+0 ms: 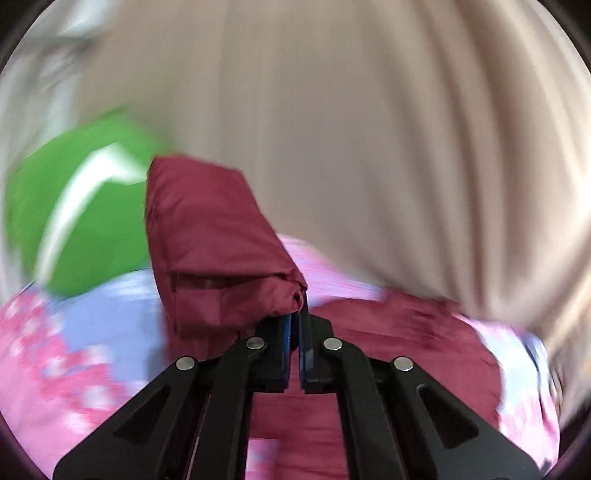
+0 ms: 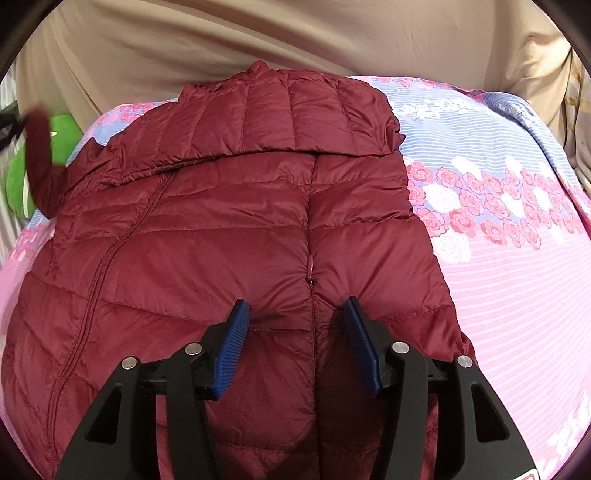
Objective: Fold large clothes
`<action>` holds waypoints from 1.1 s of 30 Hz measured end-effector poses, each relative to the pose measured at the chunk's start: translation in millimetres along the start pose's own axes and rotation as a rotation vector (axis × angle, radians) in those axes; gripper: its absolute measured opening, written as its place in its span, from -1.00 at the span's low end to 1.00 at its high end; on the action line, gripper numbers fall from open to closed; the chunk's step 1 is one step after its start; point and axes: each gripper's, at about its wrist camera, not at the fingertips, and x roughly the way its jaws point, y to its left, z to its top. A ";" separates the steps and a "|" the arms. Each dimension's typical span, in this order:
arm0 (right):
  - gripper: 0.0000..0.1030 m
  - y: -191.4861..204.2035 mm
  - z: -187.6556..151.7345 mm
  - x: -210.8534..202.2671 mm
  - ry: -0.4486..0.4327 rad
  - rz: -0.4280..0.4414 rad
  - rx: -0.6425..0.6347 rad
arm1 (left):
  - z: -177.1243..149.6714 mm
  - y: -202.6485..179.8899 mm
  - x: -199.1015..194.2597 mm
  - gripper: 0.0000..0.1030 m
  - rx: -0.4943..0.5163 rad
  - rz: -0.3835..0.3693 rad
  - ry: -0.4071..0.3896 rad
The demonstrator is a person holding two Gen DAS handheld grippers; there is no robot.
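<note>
A dark red quilted puffer jacket [image 2: 221, 221] lies spread on a bed, collar at the far end, one sleeve folded across its chest. My right gripper [image 2: 295, 310] is open, its blue pads [image 2: 232, 343] resting on the fabric on either side of the zipper [image 2: 310, 267], gripping nothing. My left gripper [image 1: 297, 314] is shut on the end of the jacket's other sleeve [image 1: 210, 236], which hangs lifted off the bed. In the right wrist view that raised sleeve [image 2: 38, 147] shows blurred at the far left.
The bed has a pink and blue sheet with a rose print [image 2: 517, 258]. A green item with white markings [image 1: 85, 206] lies past the bed's left side. Beige fabric [image 2: 258, 33] drapes behind the bed. The left wrist view is motion-blurred.
</note>
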 end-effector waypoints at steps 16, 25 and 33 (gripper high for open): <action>0.27 -11.5 -1.2 -0.9 -0.014 0.094 0.060 | -212.2 -257.8 142.3 0.03 0.315 -0.158 0.448; 0.29 -22.4 5.4 -7.3 -0.025 0.078 0.114 | -166.1 -165.1 55.5 0.68 0.271 -0.117 0.276; 0.41 -15.1 87.0 -10.3 -0.019 0.146 0.109 | -149.3 -20.3 58.6 0.69 -0.058 -0.019 0.340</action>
